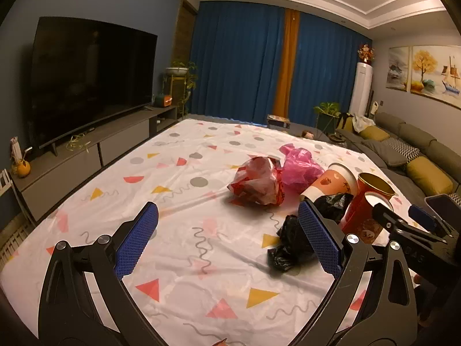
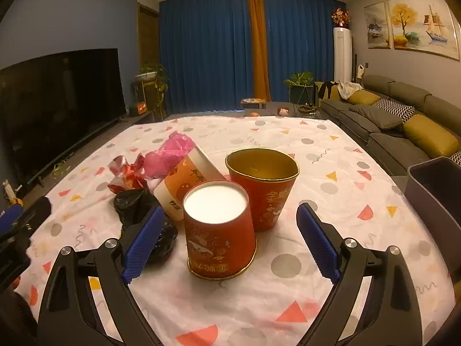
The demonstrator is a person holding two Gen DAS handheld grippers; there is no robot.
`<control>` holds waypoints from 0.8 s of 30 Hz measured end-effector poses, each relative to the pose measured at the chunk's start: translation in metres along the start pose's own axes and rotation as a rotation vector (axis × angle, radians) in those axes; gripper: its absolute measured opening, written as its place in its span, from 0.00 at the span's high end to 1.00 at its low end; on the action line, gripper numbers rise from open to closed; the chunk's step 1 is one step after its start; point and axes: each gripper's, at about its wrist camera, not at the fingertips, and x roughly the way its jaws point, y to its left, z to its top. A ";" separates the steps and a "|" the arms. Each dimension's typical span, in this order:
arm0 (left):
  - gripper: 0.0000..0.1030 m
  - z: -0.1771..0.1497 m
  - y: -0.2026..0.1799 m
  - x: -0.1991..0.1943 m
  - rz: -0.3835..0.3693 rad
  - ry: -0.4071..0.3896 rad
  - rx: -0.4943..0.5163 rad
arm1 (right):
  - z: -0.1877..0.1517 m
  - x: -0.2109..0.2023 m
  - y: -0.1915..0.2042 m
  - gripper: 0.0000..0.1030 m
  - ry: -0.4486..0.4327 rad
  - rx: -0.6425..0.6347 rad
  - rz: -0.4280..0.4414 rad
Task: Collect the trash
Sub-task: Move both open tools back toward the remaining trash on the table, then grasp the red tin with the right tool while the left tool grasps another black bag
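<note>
Trash lies on a patterned tablecloth. It includes a crumpled red-and-white wrapper, a pink plastic bag, a black plastic bag and an orange-and-white paper cup on its side. My left gripper is open over bare cloth, its right finger beside the black bag. An upside-down red cup stands between the fingers of my open right gripper without touching them. An upright red cup with a gold inside stands just behind it. The right gripper also shows at the left wrist view's right edge.
A dark bin sits at the table's right edge. A grey sofa runs along the right wall. A large TV on a low cabinet is to the left, and blue curtains hang behind.
</note>
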 end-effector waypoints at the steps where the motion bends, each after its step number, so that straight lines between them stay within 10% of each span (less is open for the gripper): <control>1: 0.07 0.000 0.000 0.000 -0.002 0.001 0.000 | 0.000 0.003 0.001 0.13 0.002 0.000 0.001; 16: 0.07 -0.003 -0.010 0.005 -0.038 0.005 0.023 | 0.001 0.029 0.003 0.45 0.066 -0.008 0.019; 24: 0.07 -0.005 -0.027 0.010 -0.093 0.021 0.052 | -0.002 0.017 -0.006 0.46 0.044 -0.005 0.031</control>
